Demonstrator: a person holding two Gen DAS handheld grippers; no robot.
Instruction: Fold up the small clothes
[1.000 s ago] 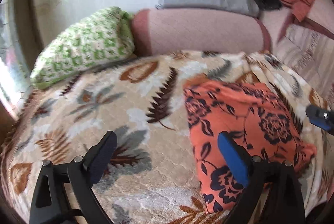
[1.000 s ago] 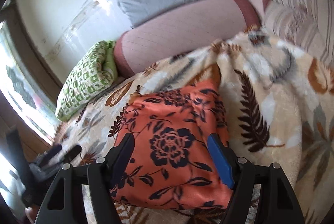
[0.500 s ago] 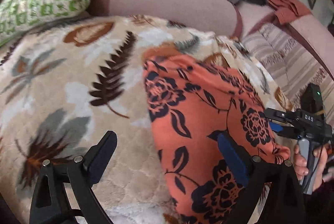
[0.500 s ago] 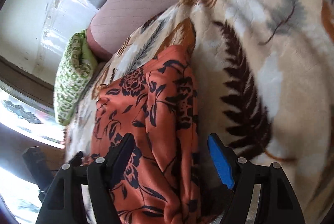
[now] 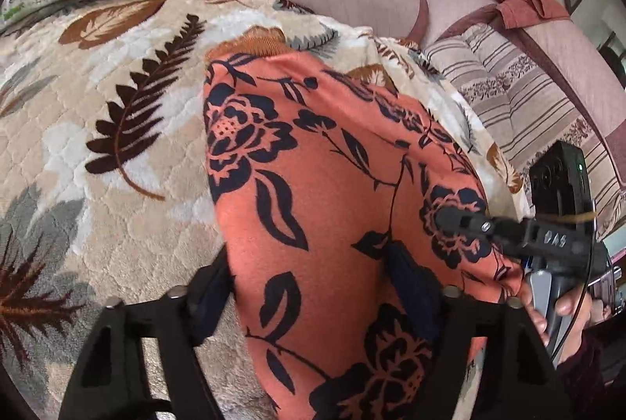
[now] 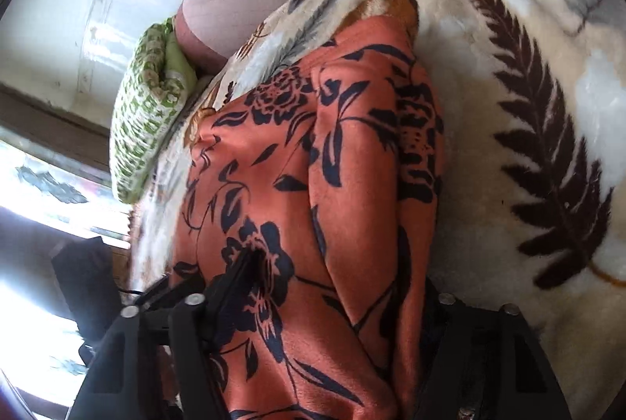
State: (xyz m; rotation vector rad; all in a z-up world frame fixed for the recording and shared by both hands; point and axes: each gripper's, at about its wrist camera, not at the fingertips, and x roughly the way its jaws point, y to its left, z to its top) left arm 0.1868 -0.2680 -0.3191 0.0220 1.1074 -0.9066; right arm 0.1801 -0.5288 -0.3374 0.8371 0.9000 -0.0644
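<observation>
One orange floral garment [image 5: 332,209] is seen lying on the leaf-patterned blanket [image 5: 117,146], its near edge drawn up between the fingers of both tools. The left gripper [image 5: 313,298] is spread wide, as is the right gripper [image 6: 328,295]; neither is clamped. Since half a second ago, both have been brought closer, so that cloth now passes between the fingers. One green pillow [image 6: 144,119] is seen ahead-left of the right gripper.
</observation>
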